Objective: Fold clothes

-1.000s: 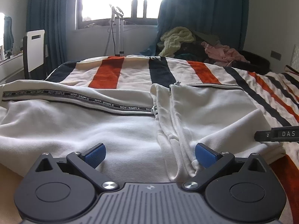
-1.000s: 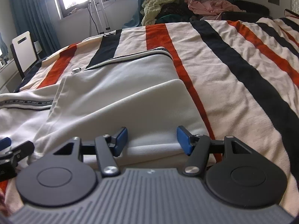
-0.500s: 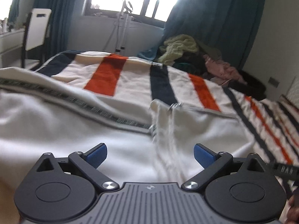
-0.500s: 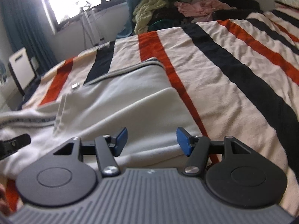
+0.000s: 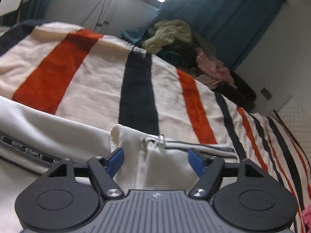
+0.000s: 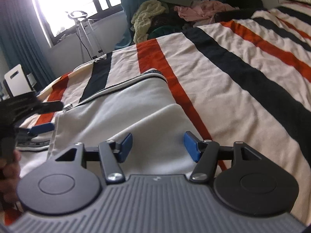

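- The left gripper (image 5: 156,160) sits low over the white garment (image 5: 58,136); its jaws are closing, with a raised bunch of white cloth at the zip between the blue pads (image 5: 116,160) (the pads do not visibly press it yet).
- The right gripper (image 6: 158,145) has its jaws partly apart with a folded panel of the same garment lying between and under them; the frames do not show whether the pads pinch the cloth.
- In the right wrist view the left gripper shows at the left edge, one blue finger beside the garment's folded side edge, with a bit of the person's hand (image 6: 9,167) below it.
- The garment lies on the striped blanket (image 5: 97,89) of the bed: its near part is spread to the left, with a black printed tape (image 5: 29,151) running along it, and its folded part ends in a dark-trimmed hem (image 6: 124,83) farther up the bed.
- To the right of the folded edge the blanket is bare, a wide run of orange, black and cream stripes.
- Beyond the hem more open blanket reaches the bed's far edge.
- Past that edge a heap of clothes (image 6: 151,17) (yellow-green, dark and pink) sits against the teal curtain (image 5: 223,19).
- A white stand (image 6: 85,31) is below the bright window (image 6: 73,2).
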{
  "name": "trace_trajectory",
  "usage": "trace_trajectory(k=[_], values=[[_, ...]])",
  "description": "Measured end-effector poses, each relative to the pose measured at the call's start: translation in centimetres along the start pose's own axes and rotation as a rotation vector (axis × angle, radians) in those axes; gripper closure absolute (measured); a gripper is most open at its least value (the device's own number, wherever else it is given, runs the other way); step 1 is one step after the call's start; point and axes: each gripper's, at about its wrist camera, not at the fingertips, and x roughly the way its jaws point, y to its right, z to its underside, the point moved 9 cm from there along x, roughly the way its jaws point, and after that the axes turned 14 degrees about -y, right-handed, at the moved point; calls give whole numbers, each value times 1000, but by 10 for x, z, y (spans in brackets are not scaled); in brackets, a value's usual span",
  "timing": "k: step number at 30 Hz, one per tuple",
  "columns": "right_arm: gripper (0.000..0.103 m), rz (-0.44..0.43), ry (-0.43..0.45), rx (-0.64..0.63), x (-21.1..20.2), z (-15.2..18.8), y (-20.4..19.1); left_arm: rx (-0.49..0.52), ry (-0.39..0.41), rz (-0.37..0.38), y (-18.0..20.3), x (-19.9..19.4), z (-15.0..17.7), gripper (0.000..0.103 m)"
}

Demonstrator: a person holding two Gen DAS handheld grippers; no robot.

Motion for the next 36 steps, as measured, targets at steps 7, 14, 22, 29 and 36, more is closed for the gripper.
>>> trace_trajectory(k=[7,14,22,29,36], values=[[41,0,9,3,7,-4,1,42,-103,43,10,31,-7,63],[41,-15,1,-3,9,-4,0,63,-102,-79,11,38,-18,93],[41,-21,-6,-29,11,-2,-2,161,-35,-217,18,28,-7,78],[40,-73,32,-88,-4,-2,-16,170,63,-292,29,-52,11,35],[41,-84,94,-178,-28,2,-32,287,176,-374,51,-131,64,17]])
